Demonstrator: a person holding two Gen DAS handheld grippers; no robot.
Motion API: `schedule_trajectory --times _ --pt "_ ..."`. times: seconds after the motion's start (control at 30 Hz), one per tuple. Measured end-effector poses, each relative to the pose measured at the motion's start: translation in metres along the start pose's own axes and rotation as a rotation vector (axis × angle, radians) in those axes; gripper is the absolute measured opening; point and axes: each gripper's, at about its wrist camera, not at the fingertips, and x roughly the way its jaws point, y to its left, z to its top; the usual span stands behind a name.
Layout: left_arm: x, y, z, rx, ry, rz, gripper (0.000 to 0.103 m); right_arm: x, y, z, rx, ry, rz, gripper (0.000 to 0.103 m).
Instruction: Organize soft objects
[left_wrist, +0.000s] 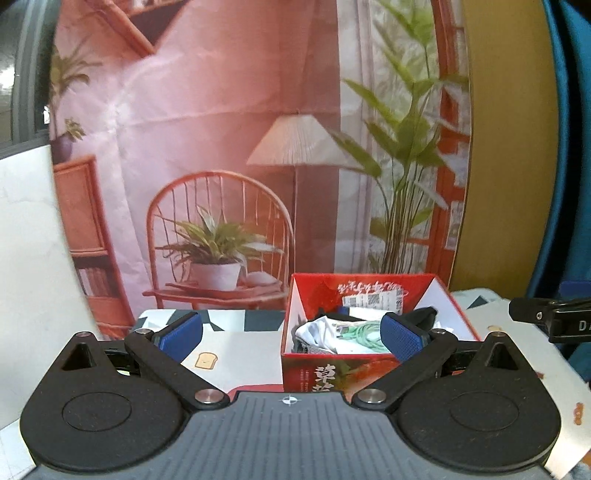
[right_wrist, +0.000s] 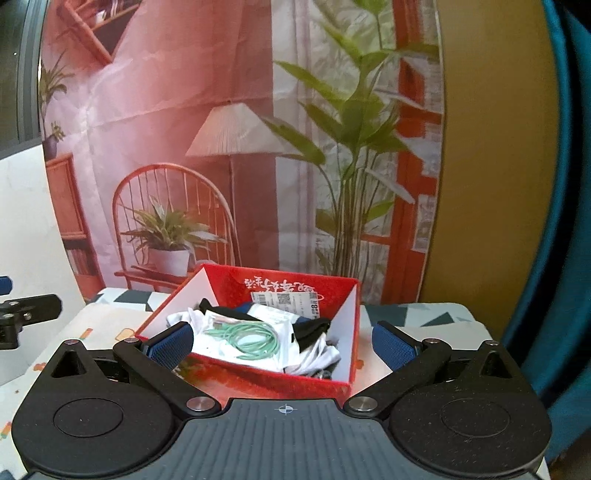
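A red cardboard box (left_wrist: 354, 371) stands on the table and holds soft things: white cloth (left_wrist: 317, 332), black cloth (left_wrist: 424, 314), a coiled green cable (left_wrist: 365, 334) and white packets. My left gripper (left_wrist: 291, 334) is open and empty, just before the box's near left corner. In the right wrist view the same box (right_wrist: 258, 382) shows the green cable (right_wrist: 255, 338), white cloth (right_wrist: 317, 354) and black cloth (right_wrist: 310, 328). My right gripper (right_wrist: 282, 343) is open and empty, its fingers on either side of the box's near wall.
The table (left_wrist: 236, 347) has a patterned cloth with small cartoon prints. A printed backdrop of a room (left_wrist: 258, 147) hangs close behind the box. A white board (left_wrist: 29, 258) stands at the left. The other gripper's black body (left_wrist: 554, 317) shows at the right edge.
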Motion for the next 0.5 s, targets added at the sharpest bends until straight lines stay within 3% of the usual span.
schedule_trajectory --times 0.5 --pt "-0.103 -0.007 0.003 -0.051 -0.068 0.066 0.103 -0.106 0.003 -0.012 0.029 -0.061 -0.026 0.103"
